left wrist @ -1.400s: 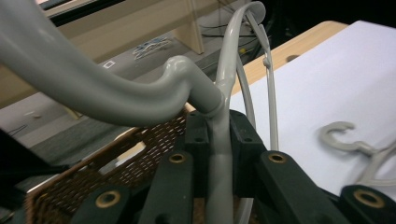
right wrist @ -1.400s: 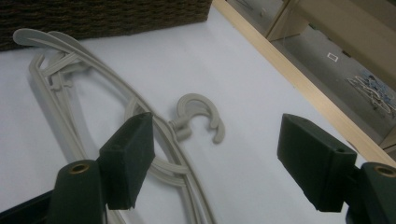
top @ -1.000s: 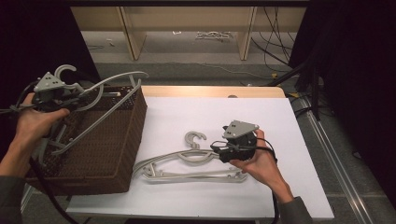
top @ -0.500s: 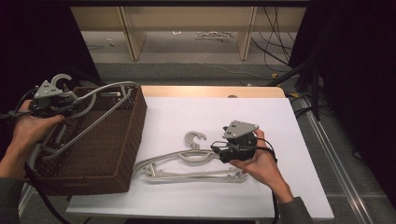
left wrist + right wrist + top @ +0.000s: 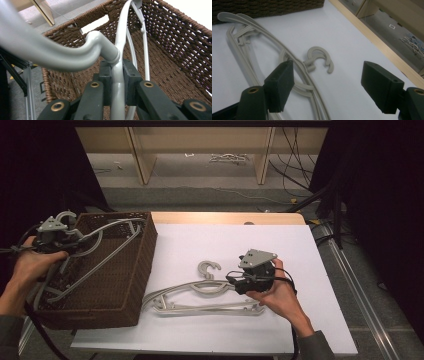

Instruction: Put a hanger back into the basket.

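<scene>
My left gripper (image 5: pixel 71 242) is shut on a grey plastic hanger (image 5: pixel 112 225), which slants down into the brown wicker basket (image 5: pixel 143 265) at the table's left end. In the left gripper view the pads (image 5: pixel 131 80) clamp the hanger's thin rod (image 5: pixel 117 87) just below the hook's neck, with the basket's woven floor (image 5: pixel 162 67) behind. Two or three more grey hangers (image 5: pixel 200 291) lie stacked on the white table beside the basket. My right gripper (image 5: pixel 236 283) hovers open right at their hook end. Its jaws stand wide apart over the hook (image 5: pixel 320 57), touching nothing.
The white table top (image 5: pixel 280 240) has a wooden strip (image 5: pixel 225 218) along its far edge. Beyond it are wooden furniture legs (image 5: pixel 137 155) and cables (image 5: pixel 295 165) on the floor. A metal rail (image 5: pixel 360 285) runs along the right side.
My left hand has come down and slightly toward me, lowering the held hanger deeper into the basket. The right hand and the hangers on the table have stayed put.
</scene>
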Available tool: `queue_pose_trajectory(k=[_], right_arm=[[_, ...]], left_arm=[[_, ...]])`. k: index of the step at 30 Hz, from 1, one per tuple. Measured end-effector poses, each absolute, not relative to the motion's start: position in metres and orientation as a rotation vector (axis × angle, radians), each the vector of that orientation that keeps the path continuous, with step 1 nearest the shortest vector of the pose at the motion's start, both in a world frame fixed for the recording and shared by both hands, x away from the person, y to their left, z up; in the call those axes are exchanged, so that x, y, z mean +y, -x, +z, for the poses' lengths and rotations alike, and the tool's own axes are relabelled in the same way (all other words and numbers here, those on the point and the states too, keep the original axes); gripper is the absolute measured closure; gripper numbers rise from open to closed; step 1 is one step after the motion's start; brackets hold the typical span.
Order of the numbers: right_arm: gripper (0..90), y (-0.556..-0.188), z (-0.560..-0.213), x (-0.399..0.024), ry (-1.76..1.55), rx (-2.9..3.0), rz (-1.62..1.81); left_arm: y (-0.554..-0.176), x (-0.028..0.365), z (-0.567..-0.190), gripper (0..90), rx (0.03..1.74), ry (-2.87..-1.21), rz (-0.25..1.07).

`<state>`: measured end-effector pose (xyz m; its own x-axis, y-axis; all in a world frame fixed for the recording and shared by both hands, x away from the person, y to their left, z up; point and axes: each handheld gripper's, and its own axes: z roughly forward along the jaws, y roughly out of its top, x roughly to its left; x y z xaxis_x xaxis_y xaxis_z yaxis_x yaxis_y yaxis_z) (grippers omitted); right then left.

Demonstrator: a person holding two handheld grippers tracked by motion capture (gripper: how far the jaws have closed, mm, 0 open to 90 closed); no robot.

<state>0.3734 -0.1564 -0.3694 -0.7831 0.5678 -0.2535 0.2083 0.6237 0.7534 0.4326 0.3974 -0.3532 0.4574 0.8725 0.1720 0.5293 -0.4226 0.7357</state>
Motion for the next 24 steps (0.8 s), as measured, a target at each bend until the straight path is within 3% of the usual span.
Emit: queue_pose_trajectory(k=[10, 14, 24], right_arm=[[27.6, -0.373, -0.369, -0.159, -0.614, 2.37, 1.017], [27.6, -0.374, -0.369, -0.159, -0.616, 2.369, 1.016], [27.6, -0.375, -0.37, -0.161, -0.624, 2.368, 1.017]], left_arm=[[-0.448, 0.377, -0.381, 79.7, 1.164, -2.177, 0.726], [-0.455, 0.376, -0.395, 79.4, 1.198, -2.287, 0.692], [-0.458, 0.395, -0.418, 75.0, 1.303, -2.265, 0.731]])
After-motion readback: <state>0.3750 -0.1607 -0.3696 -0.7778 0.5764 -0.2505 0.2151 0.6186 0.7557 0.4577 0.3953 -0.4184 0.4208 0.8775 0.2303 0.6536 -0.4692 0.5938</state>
